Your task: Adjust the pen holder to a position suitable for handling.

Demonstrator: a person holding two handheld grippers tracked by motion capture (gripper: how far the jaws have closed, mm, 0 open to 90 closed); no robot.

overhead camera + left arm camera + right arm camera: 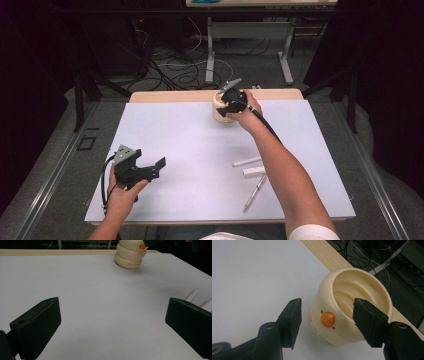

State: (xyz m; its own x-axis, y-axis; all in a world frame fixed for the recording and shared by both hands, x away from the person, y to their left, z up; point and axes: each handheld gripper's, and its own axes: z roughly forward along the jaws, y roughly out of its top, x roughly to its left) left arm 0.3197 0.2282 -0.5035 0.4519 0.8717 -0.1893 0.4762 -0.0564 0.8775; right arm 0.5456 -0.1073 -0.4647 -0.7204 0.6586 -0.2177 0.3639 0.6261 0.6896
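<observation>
At far edge, right hand-held gripper [226,104] straddling cream pot's [352,307] rim, forearm outstretched

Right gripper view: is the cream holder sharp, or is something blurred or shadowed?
Right gripper view: cream holder sharp, evenly lit, its inside softly shaded; the near jaws slightly soft. High view: room dark around the bright table. Left gripper view: near jaws blurred.

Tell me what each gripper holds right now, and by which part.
Nothing is held. The right gripper straddles the cream cup's rim, one jaw outside by the orange button, one inside, pads not yet pressing. The left gripper is open over bare table.
</observation>
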